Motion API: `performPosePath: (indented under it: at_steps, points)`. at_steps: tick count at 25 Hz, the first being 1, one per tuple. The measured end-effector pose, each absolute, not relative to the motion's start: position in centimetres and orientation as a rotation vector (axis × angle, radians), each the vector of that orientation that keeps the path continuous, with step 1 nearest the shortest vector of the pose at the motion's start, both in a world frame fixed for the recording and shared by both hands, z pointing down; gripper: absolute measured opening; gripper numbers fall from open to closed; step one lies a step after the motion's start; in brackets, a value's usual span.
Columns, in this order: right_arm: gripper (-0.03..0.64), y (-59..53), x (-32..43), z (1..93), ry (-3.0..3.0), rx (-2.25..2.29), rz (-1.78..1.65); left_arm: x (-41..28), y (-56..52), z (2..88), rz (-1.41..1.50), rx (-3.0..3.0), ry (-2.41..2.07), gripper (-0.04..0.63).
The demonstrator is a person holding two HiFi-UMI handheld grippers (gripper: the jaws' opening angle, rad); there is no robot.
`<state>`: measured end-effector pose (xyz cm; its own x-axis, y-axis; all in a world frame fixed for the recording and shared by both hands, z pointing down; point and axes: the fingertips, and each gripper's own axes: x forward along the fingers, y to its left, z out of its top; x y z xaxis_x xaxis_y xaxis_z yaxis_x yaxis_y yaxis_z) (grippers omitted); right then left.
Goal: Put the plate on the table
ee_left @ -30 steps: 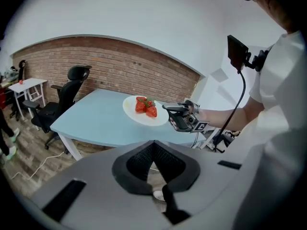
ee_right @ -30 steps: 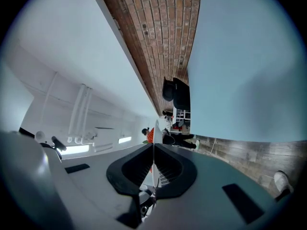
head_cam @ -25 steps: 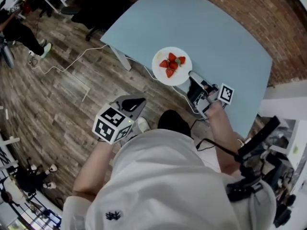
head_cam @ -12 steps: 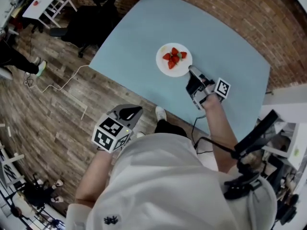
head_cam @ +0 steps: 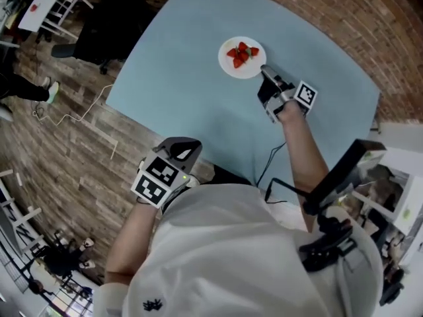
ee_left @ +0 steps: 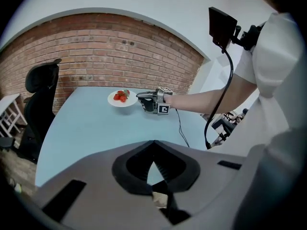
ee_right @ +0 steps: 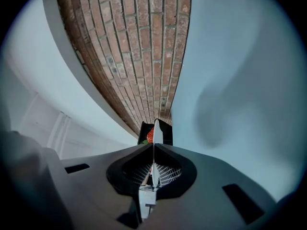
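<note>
An office kind of room
It has a red brick wall (head_cam: 370, 12), a wood floor (head_cam: 59, 150), a black office chair (head_cam: 112, 18) and a big blue surface (head_cam: 192, 91).

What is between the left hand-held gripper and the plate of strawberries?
Only bare blue table lies between the left hand-held gripper and the plate, in the head view.

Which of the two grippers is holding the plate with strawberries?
The right gripper: its jaws are shut on the rim of the plate. The left gripper is empty, near the edge of the table, away from the plate.
</note>
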<state>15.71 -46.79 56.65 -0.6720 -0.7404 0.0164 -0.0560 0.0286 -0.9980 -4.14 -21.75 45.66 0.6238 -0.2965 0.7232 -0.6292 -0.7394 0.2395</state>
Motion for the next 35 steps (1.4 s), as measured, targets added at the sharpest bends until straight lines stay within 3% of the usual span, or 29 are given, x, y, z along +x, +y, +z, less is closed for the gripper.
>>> performPosePath:
  at_steps: [14,35]
  points:
    - [0.018,-50.7,19.0,64.4,1.698,-1.009,-1.768,-0.7,-22.5,48.1,1.03,2.333,-0.569,0.002]
    - [0.02,-51.9,19.9,66.6,1.861,-1.323,-1.822,-0.7,-22.4,48.7,1.035,2.32,-0.566,0.002]
